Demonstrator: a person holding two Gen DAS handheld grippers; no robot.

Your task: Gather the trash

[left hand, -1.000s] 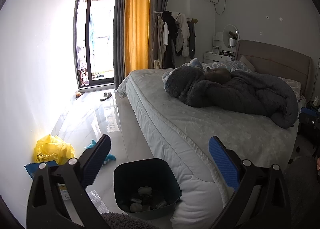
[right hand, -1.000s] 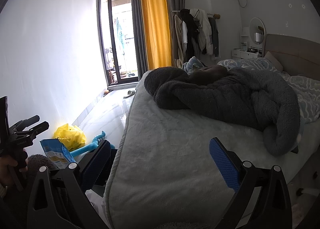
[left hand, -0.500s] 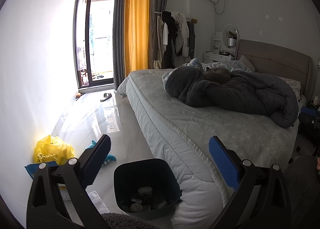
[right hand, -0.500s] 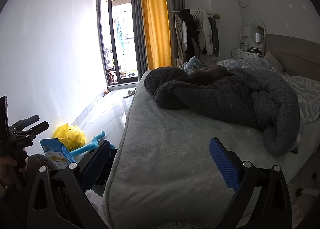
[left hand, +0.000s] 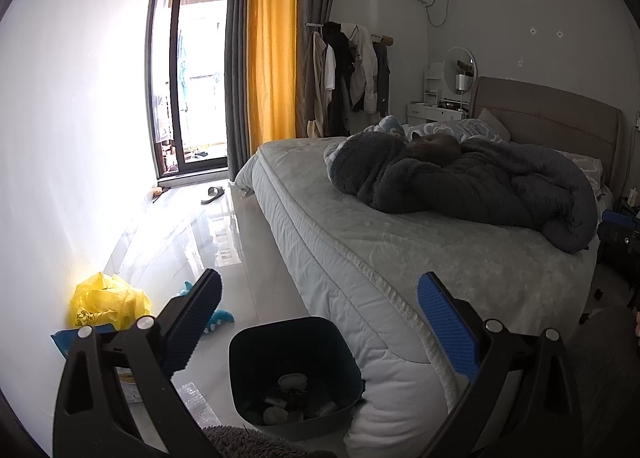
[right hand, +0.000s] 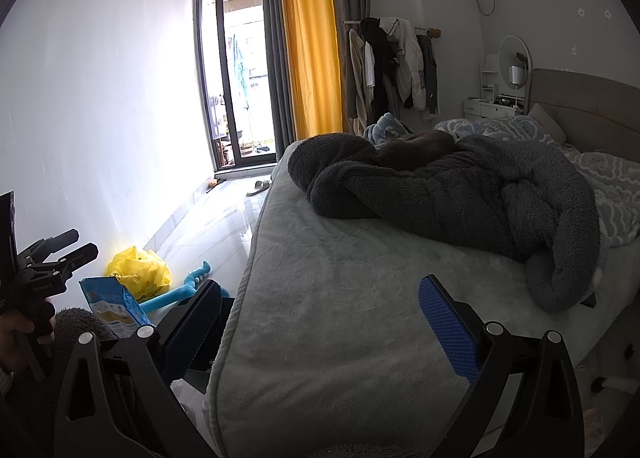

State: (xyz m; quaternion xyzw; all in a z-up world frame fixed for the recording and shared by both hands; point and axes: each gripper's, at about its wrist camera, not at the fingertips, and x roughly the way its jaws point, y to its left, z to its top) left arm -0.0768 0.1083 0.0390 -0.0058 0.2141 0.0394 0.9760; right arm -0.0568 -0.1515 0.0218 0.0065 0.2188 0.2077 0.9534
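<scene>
Bedroom floor: trash bin [left hand: 294, 372] below spread left gripper [left hand: 320, 322].

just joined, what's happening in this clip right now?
A person stands at the foot of a bed holding a gripper in each hand for a trash pickup. The left gripper and the right gripper are both open and empty. A dark bin with some scraps in it sits on the floor by the mattress corner. A yellow plastic bag and a blue packet lie by the wall, not yet picked up.
</scene>
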